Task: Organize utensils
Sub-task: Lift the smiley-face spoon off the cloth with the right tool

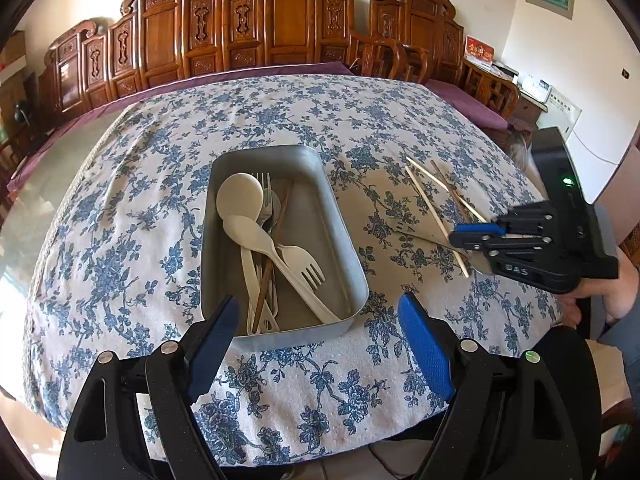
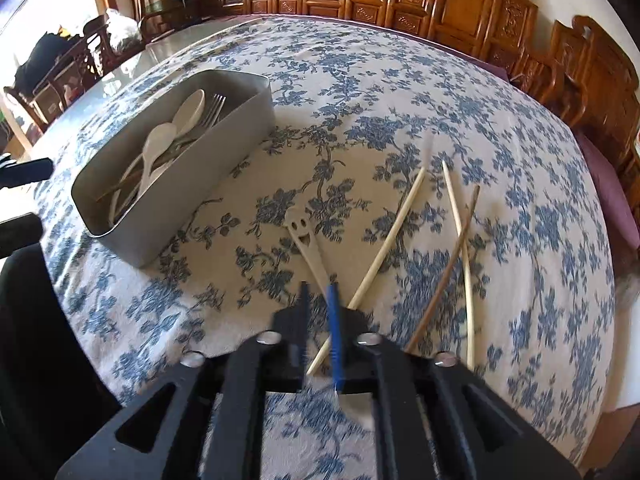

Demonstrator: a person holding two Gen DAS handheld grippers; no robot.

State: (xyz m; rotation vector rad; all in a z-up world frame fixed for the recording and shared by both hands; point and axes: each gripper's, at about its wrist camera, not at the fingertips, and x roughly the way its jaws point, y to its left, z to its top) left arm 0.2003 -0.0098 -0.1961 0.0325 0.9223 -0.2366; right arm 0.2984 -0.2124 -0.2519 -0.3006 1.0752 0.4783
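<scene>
A grey metal tray [image 1: 280, 149] [image 2: 192, 200] on the flowered tablecloth holds cream spoons [image 1: 240, 196], a cream fork [image 1: 304, 264], a metal fork and a brown chopstick. My left gripper [image 1: 320, 344] hangs wide open just before the tray's near end, holding nothing. To the tray's right a cream utensil with a smiley-face handle [image 2: 299, 225] [image 1: 404, 229] lies on the cloth. My right gripper [image 2: 318, 289] [image 1: 456, 237] straddles its handle with a narrow gap; the handle lies by the blue pad and away from the black finger. Two pale chopsticks [image 2: 394, 236] and a brown one [image 2: 452, 264] lie beside it.
One pale chopstick runs under the right gripper. Carved wooden benches [image 1: 288, 20] with purple cushions line the far side of the table. A person's hand [image 1: 612, 296] holds the right gripper at the table's right edge. Bare cloth lies beyond the tray.
</scene>
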